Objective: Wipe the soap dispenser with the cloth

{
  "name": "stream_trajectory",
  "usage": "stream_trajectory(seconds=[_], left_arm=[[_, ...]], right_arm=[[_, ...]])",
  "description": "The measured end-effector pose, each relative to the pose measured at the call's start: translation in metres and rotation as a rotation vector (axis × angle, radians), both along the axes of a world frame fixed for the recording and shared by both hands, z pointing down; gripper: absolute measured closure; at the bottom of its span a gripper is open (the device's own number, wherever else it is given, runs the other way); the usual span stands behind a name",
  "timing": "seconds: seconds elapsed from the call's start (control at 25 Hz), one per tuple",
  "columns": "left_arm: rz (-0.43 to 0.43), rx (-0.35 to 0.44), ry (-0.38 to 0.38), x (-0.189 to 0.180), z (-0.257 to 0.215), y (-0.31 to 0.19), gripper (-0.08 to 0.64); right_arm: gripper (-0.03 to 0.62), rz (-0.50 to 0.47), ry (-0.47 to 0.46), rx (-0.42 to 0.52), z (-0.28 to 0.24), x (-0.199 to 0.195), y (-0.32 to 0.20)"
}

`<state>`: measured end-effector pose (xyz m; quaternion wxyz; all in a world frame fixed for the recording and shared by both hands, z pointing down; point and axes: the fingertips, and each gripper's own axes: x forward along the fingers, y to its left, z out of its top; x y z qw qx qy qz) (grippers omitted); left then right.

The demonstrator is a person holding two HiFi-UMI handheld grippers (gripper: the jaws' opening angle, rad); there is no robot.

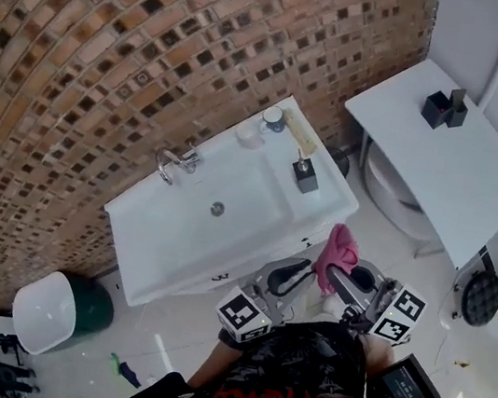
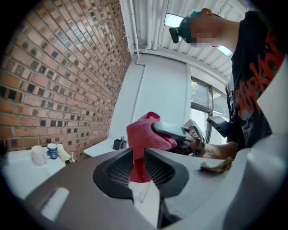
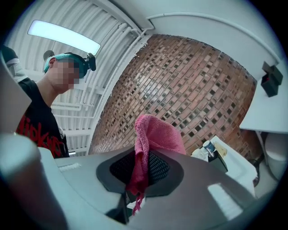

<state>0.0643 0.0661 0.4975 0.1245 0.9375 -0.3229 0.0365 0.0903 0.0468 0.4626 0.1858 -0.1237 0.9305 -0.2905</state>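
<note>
The pink cloth (image 1: 337, 249) hangs in the air in front of the sink, between my two grippers. My left gripper (image 1: 314, 270) is shut on it; in the left gripper view the cloth (image 2: 143, 143) stands pinched between the jaws. From the right, my right gripper (image 1: 334, 276) is shut on the same cloth (image 3: 150, 139), and one of its fingers (image 2: 171, 130) shows wrapped in the fabric. The dark soap dispenser (image 1: 305, 173) stands upright on the sink's right ledge, apart from both grippers, and shows again as the soap dispenser (image 3: 216, 157) in the right gripper view.
The white sink (image 1: 258, 200) with its faucet (image 1: 177, 163) sits against a brick wall. Two cups (image 1: 263, 126) stand at its back right corner. A white table (image 1: 444, 165) with a black holder (image 1: 445, 108) is at right, a toilet (image 1: 390, 193) below it. A white bin (image 1: 47, 312) stands at lower left.
</note>
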Motion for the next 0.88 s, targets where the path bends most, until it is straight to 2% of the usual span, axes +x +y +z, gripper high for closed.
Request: stream_trajectory(seconds=[0.08,0.16,0.28,0.36,0.64,0.76,0.88], left_arm=[[-0.001,-0.018,-0.01,0.027,0.005,0.017,0.48],[0.004,-0.01,-0.053,0.038,0.01,0.035,0.479],[0.012,0.015,-0.136,0.039,0.014,0.05,0.479],[-0.01,0.028,-0.16,0.034,0.01,0.054,0.479],[-0.105,0.097,-0.118,-0.003,-0.026,0.054,0.479],[-0.141,0.117,-0.115,-0.027,-0.035,0.06,0.479],[-0.201,0.135,-0.075,-0.06,-0.044,0.067,0.479]], right_arm=[[0.554,-0.015,0.003,-0.036,0.008,0.014,0.007],[0.554,-0.042,0.003,-0.047,0.008,0.016,0.014],[0.554,-0.072,0.003,-0.026,0.001,0.014,0.022],[0.554,-0.079,0.0,-0.016,-0.004,0.013,0.028],[0.555,-0.1,-0.004,0.033,-0.027,-0.018,0.036],[0.555,-0.098,0.02,0.055,-0.033,-0.035,0.04],[0.555,-0.098,-0.01,0.072,-0.042,-0.049,0.046]])
